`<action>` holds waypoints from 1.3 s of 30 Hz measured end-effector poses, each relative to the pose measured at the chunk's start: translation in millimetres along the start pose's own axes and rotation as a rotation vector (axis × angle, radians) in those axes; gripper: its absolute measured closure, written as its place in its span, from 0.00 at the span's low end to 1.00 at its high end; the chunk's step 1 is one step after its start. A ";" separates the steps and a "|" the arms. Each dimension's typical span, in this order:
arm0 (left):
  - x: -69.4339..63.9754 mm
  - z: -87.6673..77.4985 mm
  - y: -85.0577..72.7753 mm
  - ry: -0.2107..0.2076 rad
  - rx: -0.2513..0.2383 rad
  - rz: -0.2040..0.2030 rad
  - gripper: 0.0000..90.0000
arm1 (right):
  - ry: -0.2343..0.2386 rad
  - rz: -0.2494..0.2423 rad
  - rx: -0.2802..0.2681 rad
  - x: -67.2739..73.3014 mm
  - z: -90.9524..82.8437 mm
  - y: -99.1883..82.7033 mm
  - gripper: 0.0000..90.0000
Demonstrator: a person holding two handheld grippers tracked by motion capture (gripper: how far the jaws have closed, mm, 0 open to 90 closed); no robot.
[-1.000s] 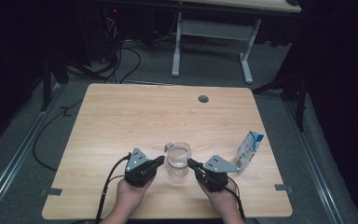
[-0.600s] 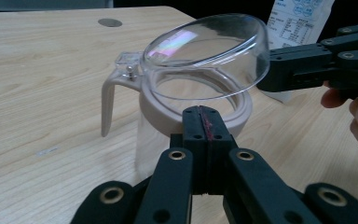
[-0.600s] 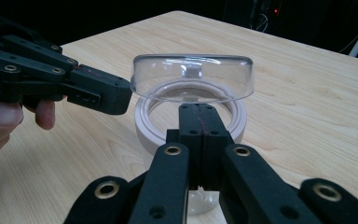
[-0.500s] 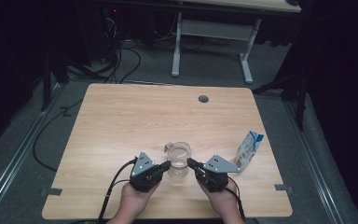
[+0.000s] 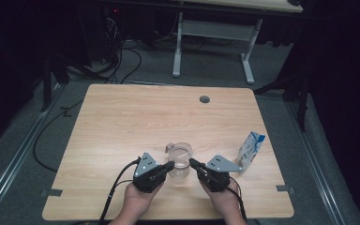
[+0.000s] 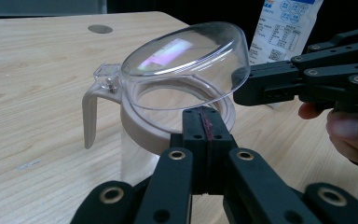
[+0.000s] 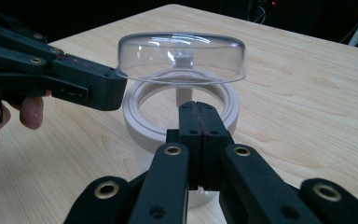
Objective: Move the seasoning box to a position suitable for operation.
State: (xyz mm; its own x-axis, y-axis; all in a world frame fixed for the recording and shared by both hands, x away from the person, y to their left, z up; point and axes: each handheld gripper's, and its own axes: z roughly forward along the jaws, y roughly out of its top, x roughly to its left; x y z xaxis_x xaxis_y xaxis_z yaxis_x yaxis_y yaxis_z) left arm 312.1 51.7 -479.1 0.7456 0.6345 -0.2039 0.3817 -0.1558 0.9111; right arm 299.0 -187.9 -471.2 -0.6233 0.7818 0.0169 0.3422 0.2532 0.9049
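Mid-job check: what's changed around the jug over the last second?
The left gripper has edged slightly towards the clear jug. Nothing was taken hold of or let go: both pairs of jaws are shut with nothing between them. The right gripper, the jug and the packet stayed put. The lid stands tilted open; earlier it is too small to judge.
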 end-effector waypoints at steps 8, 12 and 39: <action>0.7 -0.3 1.2 0.001 -0.013 -0.006 1.00 | 0.000 -0.011 0.000 1.2 2.8 -0.7 1.00; 1.2 -0.7 2.5 0.003 -0.022 -0.008 1.00 | -0.001 -0.014 -0.001 1.6 2.7 -0.8 1.00; 17.1 -1.9 10.3 0.038 -0.074 -0.056 1.00 | -0.001 -0.018 -0.005 1.4 2.7 -1.6 1.00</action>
State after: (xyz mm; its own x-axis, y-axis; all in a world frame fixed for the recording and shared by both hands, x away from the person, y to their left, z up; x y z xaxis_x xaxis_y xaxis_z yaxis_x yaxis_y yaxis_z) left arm 327.7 62.4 -472.6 0.7021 0.6695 -0.2426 0.3799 -0.0640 0.9228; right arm 299.4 -185.6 -473.8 -0.6288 0.7775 0.0001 0.3272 0.2645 0.9072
